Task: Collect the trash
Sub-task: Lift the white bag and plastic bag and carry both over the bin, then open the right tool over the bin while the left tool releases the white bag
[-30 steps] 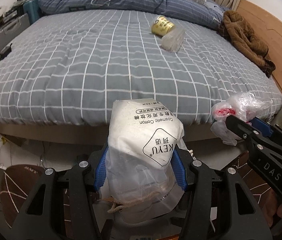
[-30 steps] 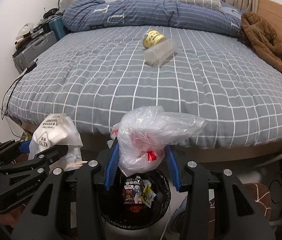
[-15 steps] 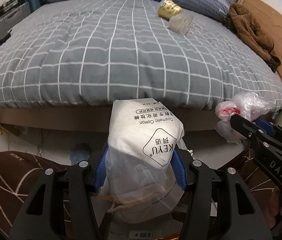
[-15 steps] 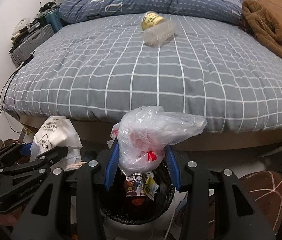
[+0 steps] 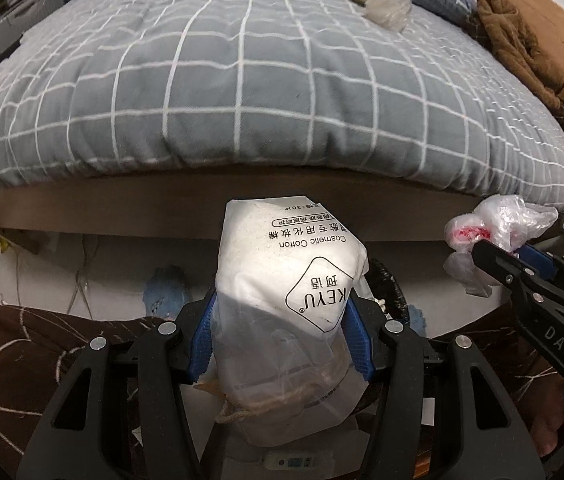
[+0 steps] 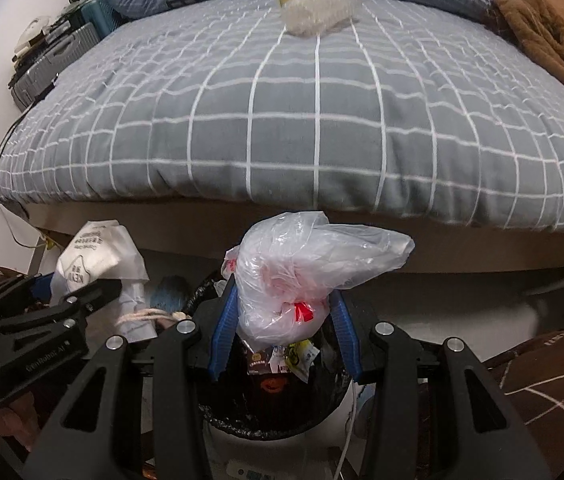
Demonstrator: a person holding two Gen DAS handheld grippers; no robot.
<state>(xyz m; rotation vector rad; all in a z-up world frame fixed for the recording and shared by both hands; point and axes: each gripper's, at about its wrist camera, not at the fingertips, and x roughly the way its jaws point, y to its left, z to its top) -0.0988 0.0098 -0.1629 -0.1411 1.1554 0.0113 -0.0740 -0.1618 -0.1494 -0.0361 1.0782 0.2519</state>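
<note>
Right now the black-lined round trash bin (image 6: 282, 408) sits just below the right gripper (image 6: 283, 326), clamped on a crumpled clear plastic bag w/ red bits (image 6: 301, 272); left gripper (image 5: 282, 344), beside it, clamps a white cotton-pad pouch (image 5: 285, 300). Risk: pouch released off-centre hits rim, falls to floor.

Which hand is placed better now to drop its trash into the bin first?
Probably right. The right tool holds the clear plastic bag directly over the black-lined bin. The left tool, gripping the cotton pad package, sits beside it.
</note>
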